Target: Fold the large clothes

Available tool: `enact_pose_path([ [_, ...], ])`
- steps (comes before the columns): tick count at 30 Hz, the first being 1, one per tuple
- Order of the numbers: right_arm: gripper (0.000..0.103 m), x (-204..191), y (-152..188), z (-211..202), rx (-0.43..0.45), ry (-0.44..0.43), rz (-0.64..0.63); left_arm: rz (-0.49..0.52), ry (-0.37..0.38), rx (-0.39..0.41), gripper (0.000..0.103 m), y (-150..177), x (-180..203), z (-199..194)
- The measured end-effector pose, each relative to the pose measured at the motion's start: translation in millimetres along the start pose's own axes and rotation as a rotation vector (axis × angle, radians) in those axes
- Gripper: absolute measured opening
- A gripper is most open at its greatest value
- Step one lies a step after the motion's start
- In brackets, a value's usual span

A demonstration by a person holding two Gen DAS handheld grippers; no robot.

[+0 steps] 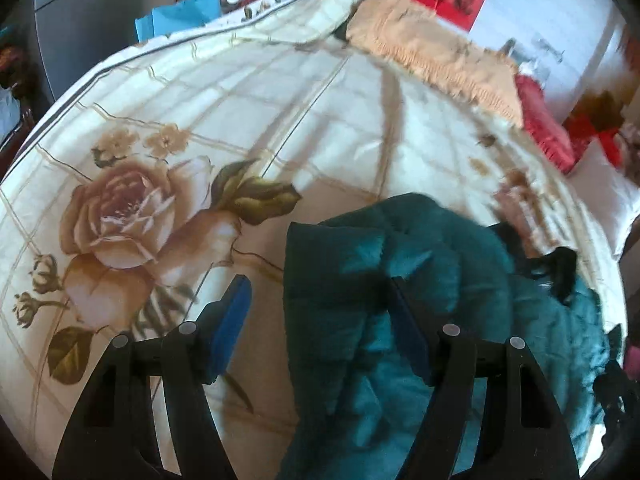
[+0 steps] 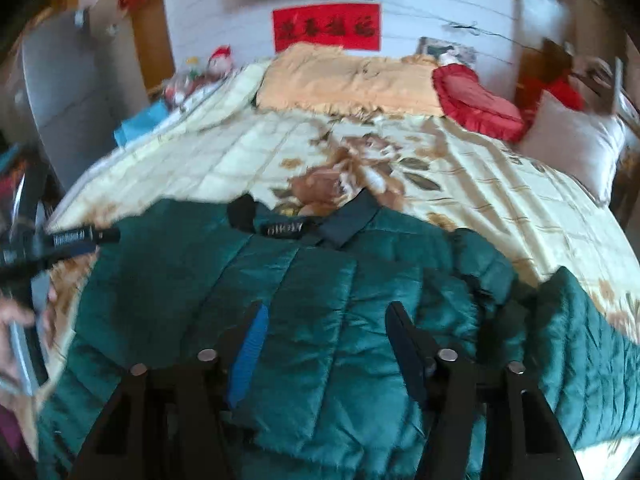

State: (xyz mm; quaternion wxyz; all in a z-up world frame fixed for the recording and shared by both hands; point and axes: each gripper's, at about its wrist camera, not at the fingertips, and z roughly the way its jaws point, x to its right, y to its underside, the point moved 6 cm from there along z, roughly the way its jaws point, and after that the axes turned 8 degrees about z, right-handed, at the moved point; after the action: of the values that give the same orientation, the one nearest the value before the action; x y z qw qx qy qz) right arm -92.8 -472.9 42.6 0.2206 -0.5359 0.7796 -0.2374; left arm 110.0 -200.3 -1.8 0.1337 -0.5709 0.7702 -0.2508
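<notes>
Bed point(image 2: 500, 200): carries everything; cream quilt with rose print, one large rose near its left edge in the left wrist view.
Jacket point(image 2: 320, 280): one, dark green and quilted, lying at the near edge of the bed, collar toward the headboard, one sleeve point(image 2: 580, 340) trailing toward the right edge.
Left gripper point(image 1: 316, 320): spread, nothing pinched; it hangs over the jacket's left edge, one pad above bare quilt, the other above the fabric.
Right gripper point(image 2: 324, 344): spread over the jacket's middle, nothing between the pads.
Risk, slippery shell: a thin pinch of the glossy fabric is likely to slide out mid-fold.
Risk, quilt: a low grab at the jacket's edge may catch the bedspread as well.
Risk, bulk: the puffy panels may spring open again.
Count, head of bed: one orange blanket point(image 2: 352, 80), one red cushion point(image 2: 480, 104), one white pillow point(image 2: 576, 148).
Count, grippers: two.
</notes>
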Motion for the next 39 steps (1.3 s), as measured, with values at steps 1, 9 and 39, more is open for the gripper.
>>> enact_pose_path([
  [1,0.047,-2,2,12,-0.028,0.011,-0.007,0.009,-0.014,-0.007,0.071,1,0,4],
  [9,0.046,32,7,61,-0.081,0.104,0.045,0.044,-0.054,0.002,0.074,7,-3,13],
  [39,0.047,61,32,-16,-0.016,0.106,0.105,0.197,-0.044,0.087,0.074,62,58,-30],
])
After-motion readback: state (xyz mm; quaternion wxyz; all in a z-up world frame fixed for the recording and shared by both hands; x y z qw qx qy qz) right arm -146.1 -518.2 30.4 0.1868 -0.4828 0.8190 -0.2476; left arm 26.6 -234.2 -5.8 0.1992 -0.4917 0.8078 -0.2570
